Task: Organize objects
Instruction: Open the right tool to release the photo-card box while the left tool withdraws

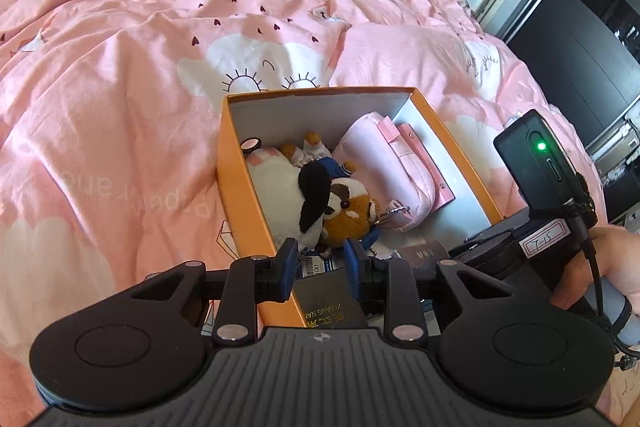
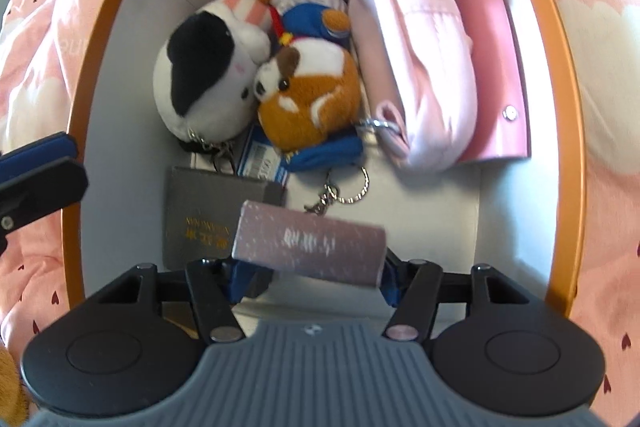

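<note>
currently the right gripper (image 2: 310, 281) is clamped on a pinkish booklet (image 2: 310, 247), held above the orange box (image 2: 560, 39) near its front wall. left gripper (image 1: 322, 269) hangs empty, jaws slightly apart. next: lower it beside the dark booklet (image 2: 212, 215) and release.

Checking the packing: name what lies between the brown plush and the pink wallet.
The pale pink pouch lies between the brown plush and the pink wallet, clearest in the right wrist view.

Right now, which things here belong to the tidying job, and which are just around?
Job:
- orange box
- maroon booklet between the right gripper fingers
- grey booklet, plush toys, pink pouch, pink case, all inside the box

Around:
- pink duvet
- dark cabinet
</note>
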### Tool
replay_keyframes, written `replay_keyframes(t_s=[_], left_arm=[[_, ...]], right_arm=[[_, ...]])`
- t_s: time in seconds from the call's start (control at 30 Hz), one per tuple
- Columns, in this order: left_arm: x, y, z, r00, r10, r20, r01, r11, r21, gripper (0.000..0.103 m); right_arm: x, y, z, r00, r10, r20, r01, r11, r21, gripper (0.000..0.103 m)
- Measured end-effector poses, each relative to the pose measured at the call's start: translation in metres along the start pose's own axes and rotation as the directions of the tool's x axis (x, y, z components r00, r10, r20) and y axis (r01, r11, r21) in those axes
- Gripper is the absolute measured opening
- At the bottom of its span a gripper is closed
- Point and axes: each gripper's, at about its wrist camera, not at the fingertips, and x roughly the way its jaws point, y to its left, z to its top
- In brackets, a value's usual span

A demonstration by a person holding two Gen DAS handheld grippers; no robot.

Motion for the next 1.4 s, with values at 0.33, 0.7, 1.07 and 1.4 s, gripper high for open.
replay_keyframes(t_s=[0.33, 0.7, 1.07, 1.4], left_arm=[[-0.033, 0.001, -0.037, 0.985, 0.123, 0.12, -0.113, 0.99, -0.087, 0.032], [-0.032, 0.035, -0.063, 0.981, 0.187, 0.056, -0.177, 0.973, -0.146, 0.032], [-0.02, 0.046, -0.069, 0.985, 0.171, 0.011, -0.167, 0.972, -0.167, 0.032], [-0.013, 0.047, -0.07, 0.988, 0.151, -0.013, -0.151, 0.975, -0.162, 0.032]], right_arm=[[-0.012, 0.016, -0.02, 0.992, -0.08, -0.101, 0.063, 0.984, -0.169, 0.062], [-0.01, 0.017, -0.024, 0.988, -0.145, -0.053, 0.133, 0.973, -0.187, 0.062], [-0.016, 0.022, -0.039, 0.979, -0.168, 0.113, 0.185, 0.97, -0.159, 0.062], [0.0, 0.019, -0.082, 0.987, -0.158, -0.007, 0.155, 0.975, -0.162, 0.061]])
